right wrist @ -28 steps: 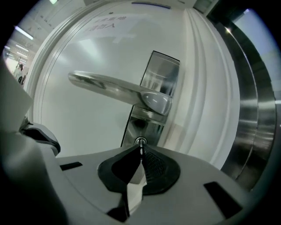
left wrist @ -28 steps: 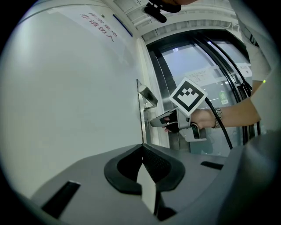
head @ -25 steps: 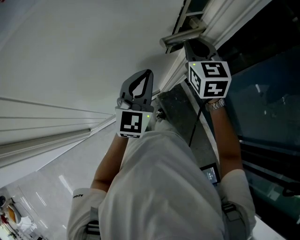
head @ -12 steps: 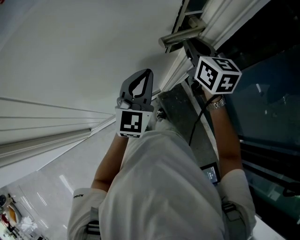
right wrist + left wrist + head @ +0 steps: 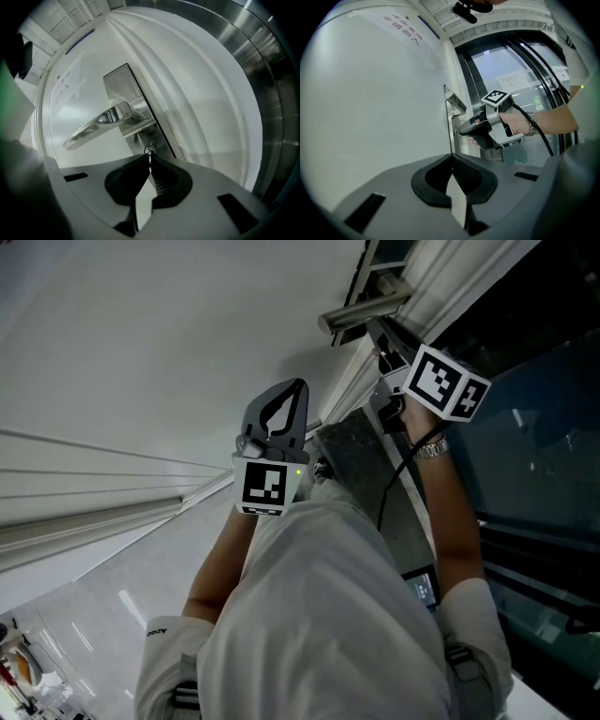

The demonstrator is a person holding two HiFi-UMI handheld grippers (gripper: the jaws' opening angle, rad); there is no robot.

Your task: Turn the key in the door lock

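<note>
Nearest, the left gripper (image 5: 451, 158) idles, jaws pressed together on nothing. Farther right, the right gripper (image 5: 149, 165) pinches the key (image 5: 149, 158), seated in the lock (image 5: 150, 150) just below the handle (image 5: 93, 125). Turning seems in hand; the next move calls for rolling the wrist about the key's line, pinch firm.

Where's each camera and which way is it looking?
Head view: on the person's head, looking down; door, both arms, left gripper, right gripper.
Left gripper view: on that gripper, facing the door; its shut jaws, the right gripper.
Right gripper view: on that gripper, facing the lock; jaws pinching the key.
All three share the door handle.
</note>
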